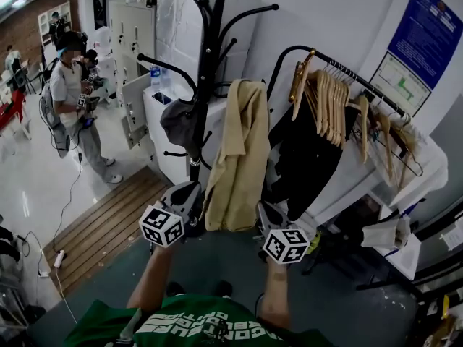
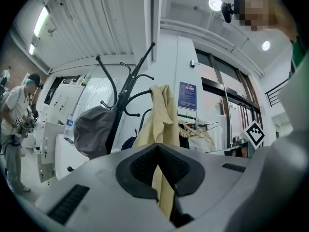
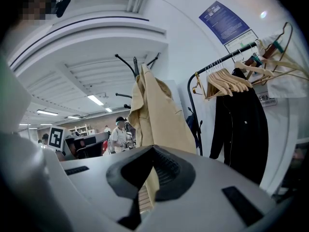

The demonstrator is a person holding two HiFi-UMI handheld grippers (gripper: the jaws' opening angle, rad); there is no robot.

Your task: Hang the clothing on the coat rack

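Note:
A beige jacket (image 1: pixel 235 157) hangs by its top from an upper hook of the black coat rack (image 1: pixel 206 71). Both grippers hold its lower edge. In the head view my left gripper (image 1: pixel 194 192) is at the hem's left corner and my right gripper (image 1: pixel 263 212) at its right corner. The left gripper view has the left gripper (image 2: pixel 160 163) shut, with the jacket (image 2: pixel 161 115) pinched between its pads. The right gripper (image 3: pixel 151 158) is likewise shut on the jacket (image 3: pixel 159 115), a strip of cloth running down through its jaws.
A grey cap (image 1: pixel 181 121) hangs on the rack's left side. To the right stands a garment rail with wooden hangers (image 1: pixel 333 103) and a black garment (image 1: pixel 307 157). White cabinets (image 1: pixel 137 35) stand behind. A person (image 1: pixel 69 100) stands at the far left, near a wooden floor panel (image 1: pixel 108 223).

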